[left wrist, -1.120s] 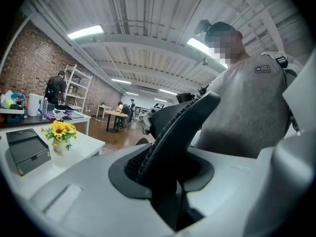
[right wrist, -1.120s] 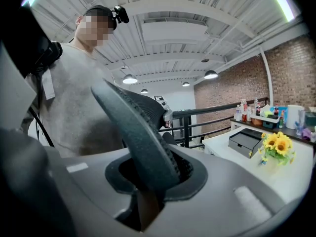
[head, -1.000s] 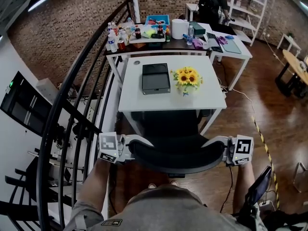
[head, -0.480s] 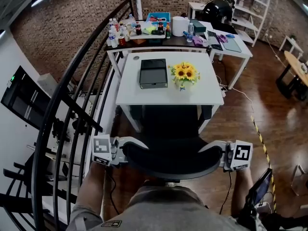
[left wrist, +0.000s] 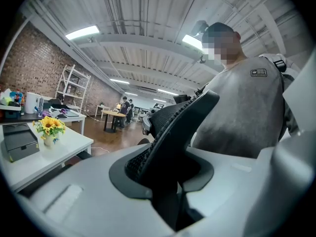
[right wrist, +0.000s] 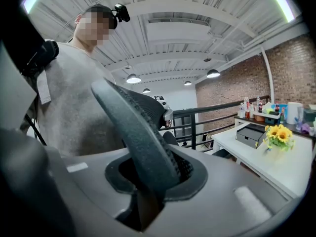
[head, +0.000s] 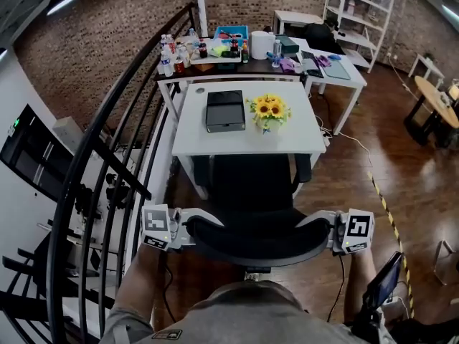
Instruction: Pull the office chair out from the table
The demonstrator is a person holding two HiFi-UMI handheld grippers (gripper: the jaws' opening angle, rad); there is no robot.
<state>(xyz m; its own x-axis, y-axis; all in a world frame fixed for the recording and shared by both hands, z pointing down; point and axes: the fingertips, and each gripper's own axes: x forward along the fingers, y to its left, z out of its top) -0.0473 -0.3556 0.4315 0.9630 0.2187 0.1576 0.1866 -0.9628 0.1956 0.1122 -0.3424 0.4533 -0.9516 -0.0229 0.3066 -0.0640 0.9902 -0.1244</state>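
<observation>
The black office chair (head: 254, 192) stands in front of the white table (head: 247, 138), its seat partly out from under the table edge. My left gripper (head: 188, 224) is shut on the left end of the curved mesh backrest (head: 258, 239), and my right gripper (head: 328, 228) is shut on its right end. In the left gripper view the backrest edge (left wrist: 173, 132) sits pinched between the jaws. The right gripper view shows the same edge (right wrist: 143, 137) clamped between its jaws.
On the table sit a dark box (head: 224, 110) and a pot of sunflowers (head: 267, 112). A black stair railing (head: 107, 163) runs along the left. Behind stands a cluttered table (head: 215, 52) with bottles. Wooden floor (head: 401, 185) opens to the right; a person stands right behind the chair.
The chair has rolled back from the table with both grippers holding the backrest; more of the seat and armrests shows beyond the table edge.
</observation>
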